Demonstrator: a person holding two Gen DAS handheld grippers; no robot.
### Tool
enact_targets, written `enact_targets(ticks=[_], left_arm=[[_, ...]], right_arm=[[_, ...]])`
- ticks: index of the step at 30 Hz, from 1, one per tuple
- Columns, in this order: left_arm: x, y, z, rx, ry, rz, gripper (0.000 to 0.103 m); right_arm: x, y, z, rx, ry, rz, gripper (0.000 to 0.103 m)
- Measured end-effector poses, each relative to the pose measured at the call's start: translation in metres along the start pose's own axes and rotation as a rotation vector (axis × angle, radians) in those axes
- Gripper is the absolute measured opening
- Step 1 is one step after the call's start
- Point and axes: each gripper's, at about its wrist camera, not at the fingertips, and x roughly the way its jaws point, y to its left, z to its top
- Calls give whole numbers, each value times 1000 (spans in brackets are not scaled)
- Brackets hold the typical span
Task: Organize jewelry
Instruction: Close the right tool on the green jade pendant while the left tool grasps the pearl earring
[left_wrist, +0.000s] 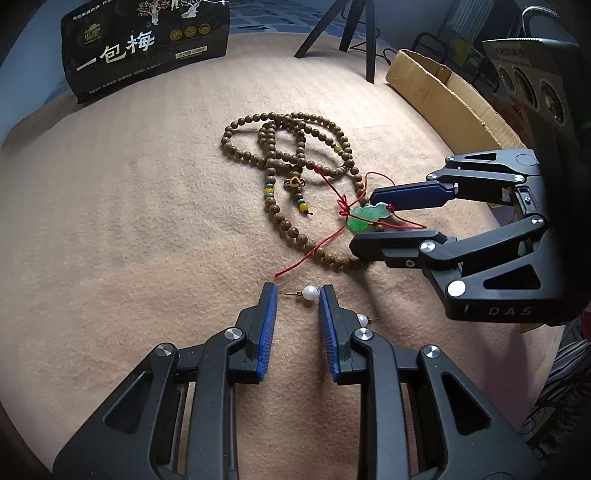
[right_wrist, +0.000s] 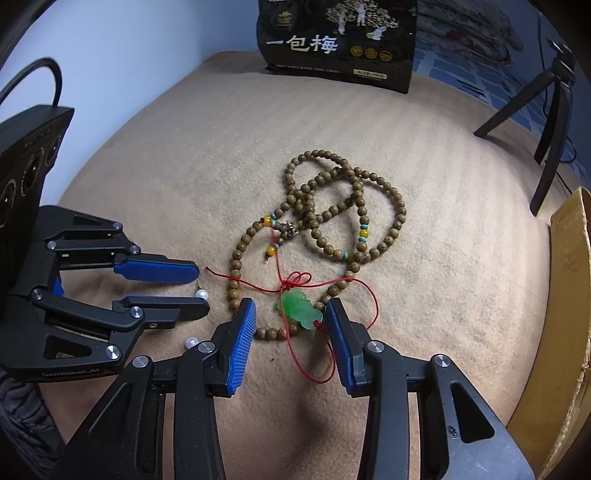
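Jewelry lot, lying loose on a tan blanket (left_wrist: 110, 221), both claws working over it.

Left claw (left_wrist: 297, 295): jaws standing apart, released, gripping nothing. One pearl earring (left_wrist: 309, 293) is lying on the blanket between its fingertips, just beside the right finger, its post pointing toward the left finger. A second pearl earring (left_wrist: 362, 319) is peeking out from behind the outer side of the right finger.

Right claw (right_wrist: 291, 314): jaws spread wide, released, gripping nothing. A green pendant (right_wrist: 298, 309) is sitting between its fingertips, closer to the right finger; whether a pad is touching it cannot be told. A red cord (right_wrist: 295, 281) is knotting just beyond the pendant and trailing in loops under and past both fingers.

Bead necklace (right_wrist: 332, 206): brown wooden beads with yellow and turquoise spacers, sprawling in overlapping loops ahead of the right claw, its nearest strand running under the pendant between the fingertips.

Surroundings: a black snack bag (right_wrist: 338, 40) with white lettering is standing far ahead of both claws at the blanket's back edge; a cardboard box (right_wrist: 561, 332) is lying off to the right of the right claw; black tripod legs (right_wrist: 550, 122) are standing ahead and to its right.
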Motion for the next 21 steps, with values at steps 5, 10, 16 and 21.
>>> enact_targets(ticks=[5, 10, 16, 21], left_arm=[[0, 1, -1, 4, -2, 4, 21], [-1, 1, -1, 6, -5, 10, 18], [-1, -2, -2, 18, -9, 24, 18], [-7, -3, -3, 15, -16, 28, 17]], right_arm=[[-1, 2, -2, -3, -4, -6, 34], [-2, 0, -3, -8, -2, -13, 13], [-3, -1, -1, -14, -14, -18, 13], [-11, -2, -1, -13, -36, -21, 7]])
